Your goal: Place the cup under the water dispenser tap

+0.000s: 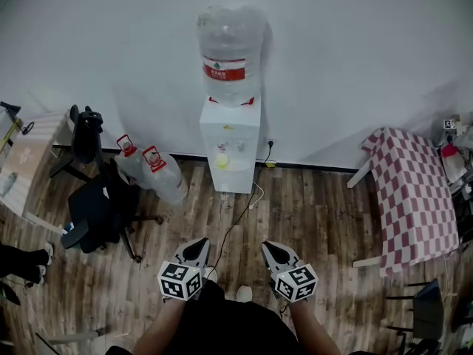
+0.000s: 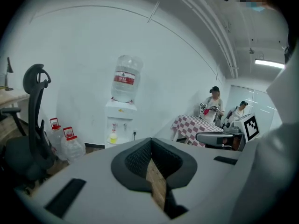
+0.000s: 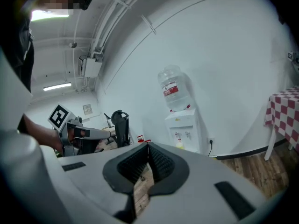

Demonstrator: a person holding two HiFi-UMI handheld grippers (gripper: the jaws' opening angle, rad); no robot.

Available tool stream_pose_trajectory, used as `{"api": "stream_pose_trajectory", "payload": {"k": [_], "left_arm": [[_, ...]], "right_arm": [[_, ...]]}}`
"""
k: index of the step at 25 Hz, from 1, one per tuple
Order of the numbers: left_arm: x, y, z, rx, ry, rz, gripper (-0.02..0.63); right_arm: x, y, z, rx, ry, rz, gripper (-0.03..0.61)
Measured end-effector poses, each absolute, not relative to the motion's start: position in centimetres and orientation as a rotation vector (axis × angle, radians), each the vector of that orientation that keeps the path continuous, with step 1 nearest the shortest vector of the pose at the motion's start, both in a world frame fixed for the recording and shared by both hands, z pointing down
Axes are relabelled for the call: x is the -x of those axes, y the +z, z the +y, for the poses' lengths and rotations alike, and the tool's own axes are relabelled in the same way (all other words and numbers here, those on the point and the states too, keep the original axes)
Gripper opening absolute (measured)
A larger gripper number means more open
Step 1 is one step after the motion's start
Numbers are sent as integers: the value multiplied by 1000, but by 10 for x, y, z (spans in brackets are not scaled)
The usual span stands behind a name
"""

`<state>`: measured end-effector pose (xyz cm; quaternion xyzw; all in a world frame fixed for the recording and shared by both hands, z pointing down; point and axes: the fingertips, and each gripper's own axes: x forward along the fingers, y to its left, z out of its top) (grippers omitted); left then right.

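A white water dispenser (image 1: 230,146) with a large clear bottle (image 1: 230,53) on top stands against the far wall. A small yellow cup (image 1: 222,161) sits in its recess under the taps. The left gripper view also has the dispenser (image 2: 120,119) and the cup (image 2: 113,136); the right gripper view has the same dispenser (image 3: 182,129) and cup (image 3: 179,146). My left gripper (image 1: 196,251) and right gripper (image 1: 271,253) are side by side low in the head view, well short of the dispenser. Both are shut and hold nothing, as the left gripper (image 2: 150,143) and right gripper (image 3: 147,148) show up close.
A black office chair (image 1: 97,198) and two spare water bottles (image 1: 154,171) stand left of the dispenser. A red-checked table (image 1: 414,198) is at the right, a wooden desk (image 1: 29,161) at the far left. A cable (image 1: 240,217) runs across the wooden floor. Two people (image 2: 213,104) stand beyond the table.
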<state>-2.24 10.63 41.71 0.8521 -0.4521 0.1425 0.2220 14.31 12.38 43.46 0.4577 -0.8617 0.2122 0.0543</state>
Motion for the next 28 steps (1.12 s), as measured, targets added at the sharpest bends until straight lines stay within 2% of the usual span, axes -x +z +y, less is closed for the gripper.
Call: {"api": "stream_pose_trajectory", "payload": {"k": [11,22,28], "left_arm": [[15,389,77,-2489,328,-1205,14],[87,370,42,-2539,319,-1205,14],[101,379,37,-2533,315,-1196,14]], "right_arm": [[-140,398,117,-1500,523,-2613,21],[-97,371,89,-1570,458,-2580,21],[-87,374,83,-1603,455,-2535,21]]}}
